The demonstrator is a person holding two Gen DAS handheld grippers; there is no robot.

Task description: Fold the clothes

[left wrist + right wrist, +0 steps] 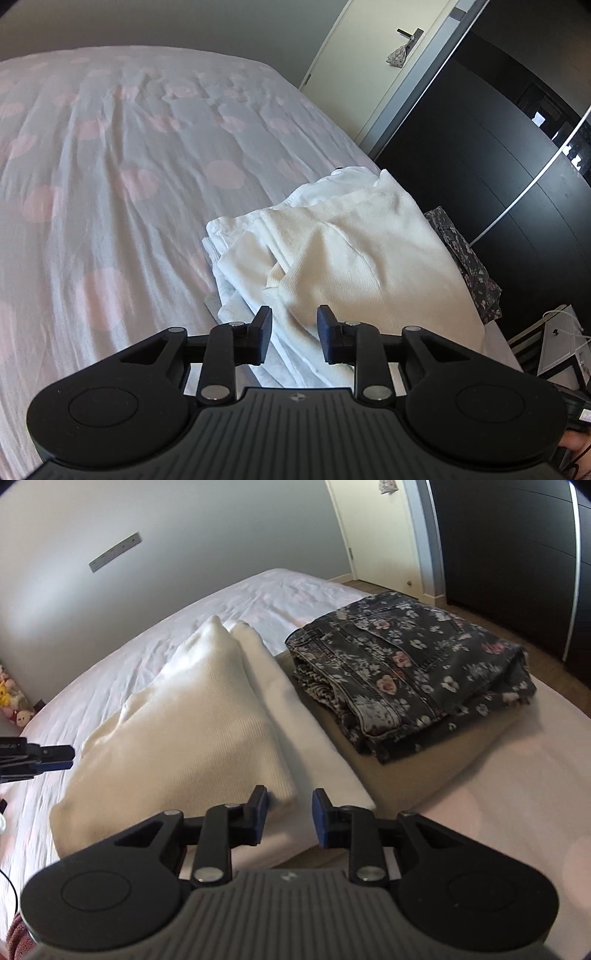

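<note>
Folded cream ribbed-knit sweater [177, 716] is lying on top of a folded white garment [310, 738], both on the bed w/ the white sheet dotted w/ pale pink circles [110, 166]. Just beside them, to the right in the right wrist view, a folded dark floral denim garment [410, 668] is sitting on a flat beige folded piece [424, 764].

Left gripper [294, 334] is hovering over the near edge of the cream sweater, jaws partway apart, nothing pinched btwn them; fabric is showing in the gap but pads aren't pressing on it. In the right wrist view it's poking in from the left edge [55, 757], just beside the sweater's left side.

Right gripper [289, 818] is hanging at the near corner of the sweater & white garment, jaws moderately apart, left pad right at the sweater corner, not gripping anything.

Behind the bed: cream door [369, 66] & black wardrobe [480, 147].
</note>
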